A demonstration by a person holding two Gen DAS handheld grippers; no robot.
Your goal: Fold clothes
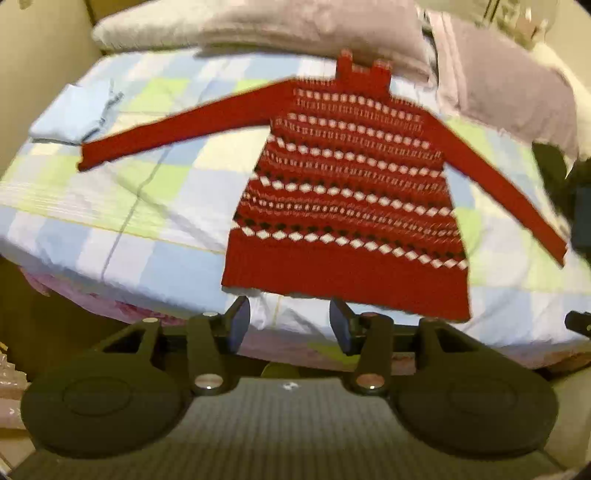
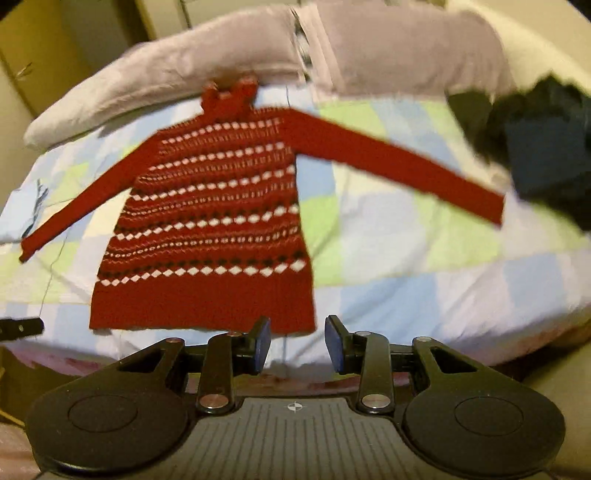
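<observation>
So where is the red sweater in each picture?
Left wrist view: the red sweater lies flat on the checked blanket, right of the middle, its hem just above the open left gripper.
Right wrist view: the same sweater sits left of the middle, its hem beside the open right gripper.
Shared landmark: the grey pillow right behind the sweater's collar.

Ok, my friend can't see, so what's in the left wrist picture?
A red sweater with white diamond stripes lies flat on a checked bed cover, both sleeves spread wide. The left tongs hang open above its bottom hem, holding nothing. Two pale pillows sit behind.
</observation>
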